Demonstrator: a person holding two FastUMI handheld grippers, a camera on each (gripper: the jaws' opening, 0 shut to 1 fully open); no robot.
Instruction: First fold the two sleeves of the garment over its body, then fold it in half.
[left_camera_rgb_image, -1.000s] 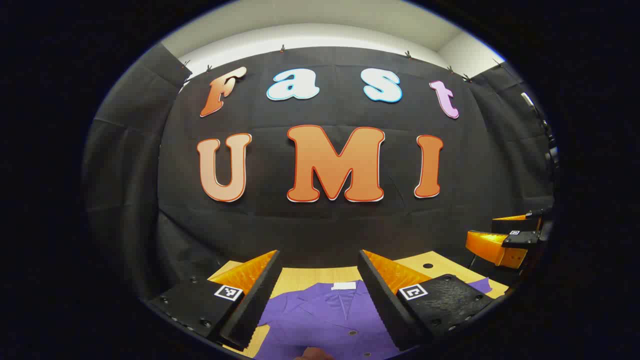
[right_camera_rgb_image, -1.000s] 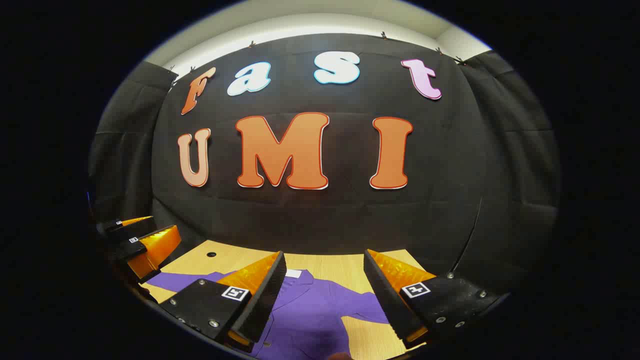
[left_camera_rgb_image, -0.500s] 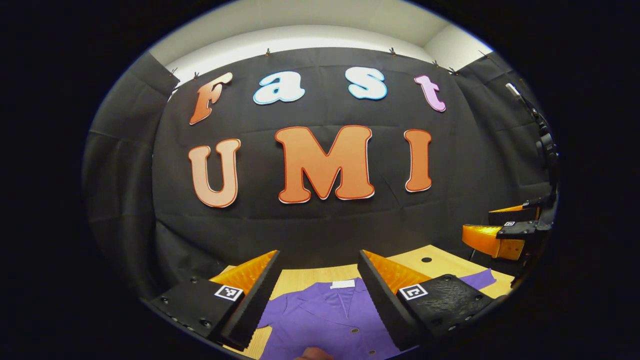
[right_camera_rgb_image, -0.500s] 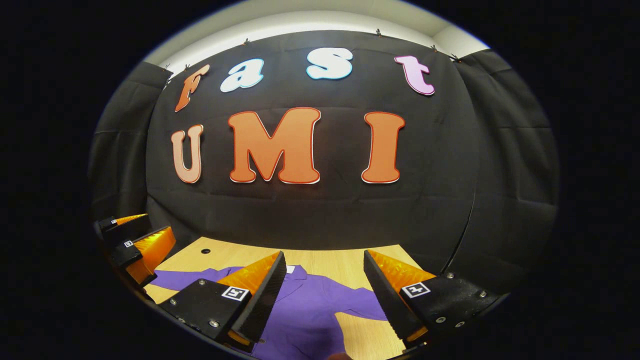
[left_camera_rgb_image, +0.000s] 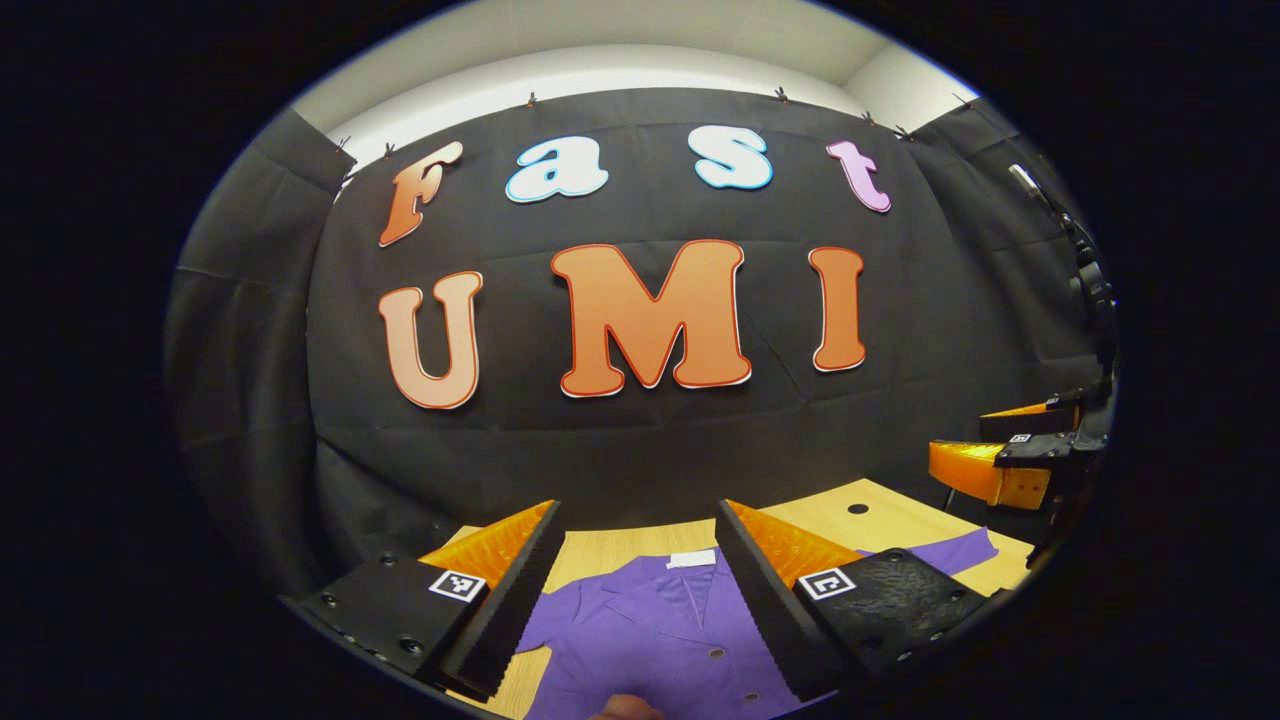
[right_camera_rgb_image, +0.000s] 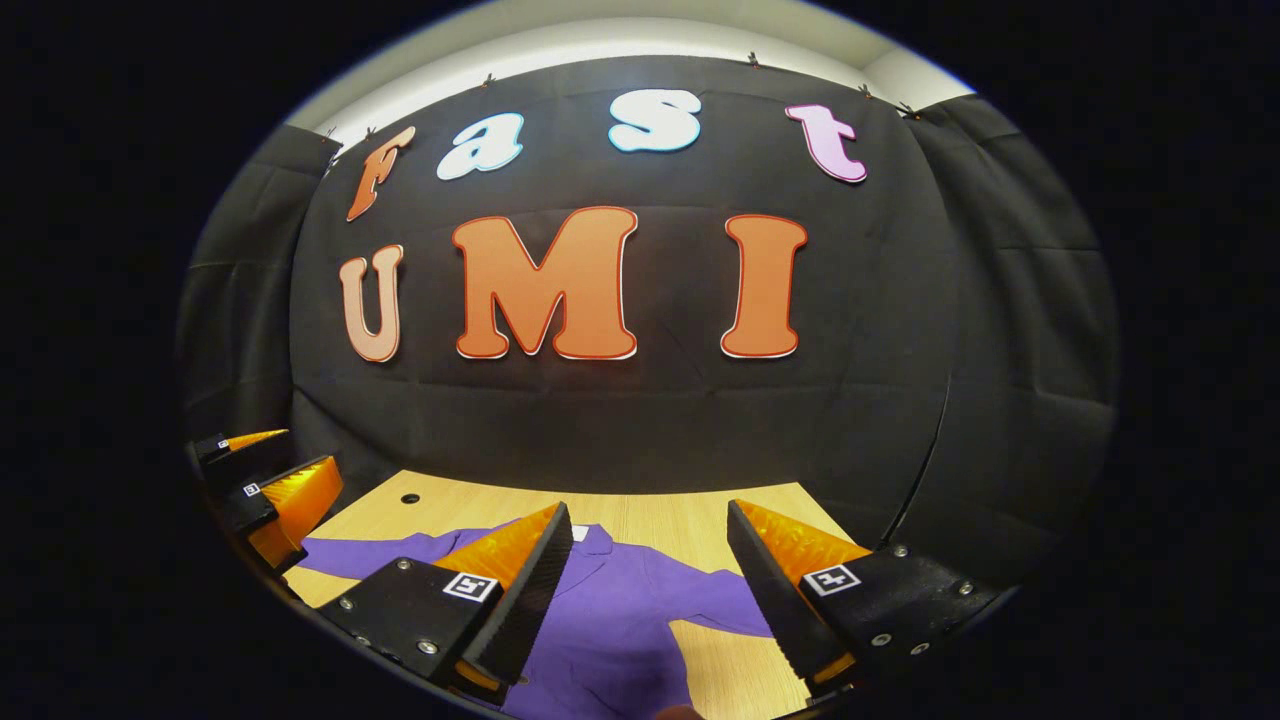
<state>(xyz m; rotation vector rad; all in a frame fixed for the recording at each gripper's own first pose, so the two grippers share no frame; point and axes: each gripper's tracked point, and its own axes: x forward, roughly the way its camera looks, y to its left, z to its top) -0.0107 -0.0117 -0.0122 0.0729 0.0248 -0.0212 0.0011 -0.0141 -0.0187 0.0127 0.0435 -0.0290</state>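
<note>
Left gripper view: your left gripper (left_camera_rgb_image: 635, 580) hangs above the collar end of the purple garment (left_camera_rgb_image: 660, 630); its fingers (left_camera_rgb_image: 505, 600) stand wide apart with nothing between them but air.
Right gripper view: your right gripper (right_camera_rgb_image: 650, 585) hangs over the garment's own sleeve side; its fingers (right_camera_rgb_image: 520, 600) are spread just as wide and hold nothing.
Garment position: it lies flat on the wooden bench (right_camera_rgb_image: 640, 510), buttoned front up, collar and white label (left_camera_rgb_image: 690, 558) toward the back wall.
Sleeves: one sleeve (right_camera_rgb_image: 370, 555) runs out flat toward your left gripper, the other sleeve (right_camera_rgb_image: 725, 610) angles out under your right fingers; neither lies over the body yet.
Change over the last second: more bench and more purple cloth show at the bottom of both views than a second ago, and the wall sits lower in the left gripper view, so you are tipping both grippers down toward the cloth. The finger spacing is the same throughout.
Other gripper: the right one shows at the edge of the left gripper view (left_camera_rgb_image: 1000, 465), high off the bench, well apart from the cloth.
Meaning for the task: by my reading, no fold is begun; this is the approach to the first sleeve grasp.
Next call: you need to come lower before pinching, and take the sleeve layer alone, not the body under it.
</note>
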